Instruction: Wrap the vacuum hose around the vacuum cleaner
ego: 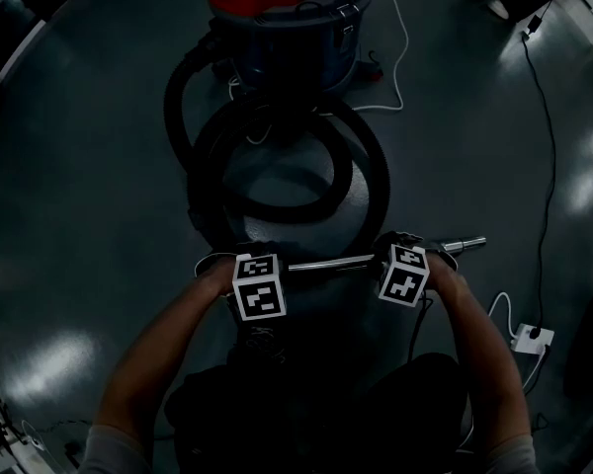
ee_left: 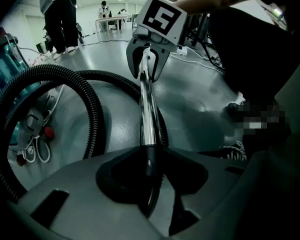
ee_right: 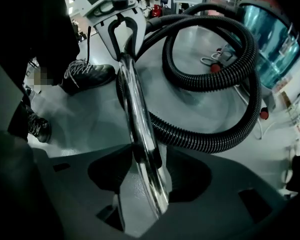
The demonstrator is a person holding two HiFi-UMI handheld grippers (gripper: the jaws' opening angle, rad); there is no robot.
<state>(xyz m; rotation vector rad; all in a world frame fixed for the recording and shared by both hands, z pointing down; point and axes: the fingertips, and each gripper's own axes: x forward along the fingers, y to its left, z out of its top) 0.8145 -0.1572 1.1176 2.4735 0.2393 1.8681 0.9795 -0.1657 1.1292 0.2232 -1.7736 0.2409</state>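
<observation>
**Hose not wrapped yet**

Your left gripper [ee_left: 149,181] is squeezing the shiny metal tube [ego: 328,263] and holding it up flat. Your right gripper [ee_right: 149,184] is sitting around the same tube with its jaws apart, not pinching it. The black hose [ee_right: 210,139] is lying in loose loops on the floor in front of the vacuum cleaner [ego: 287,8]. I think nearly all the wrapping is waiting for you. The vacuum's back is getting cut off, and the dark is hiding where the hose plugs in.
</observation>
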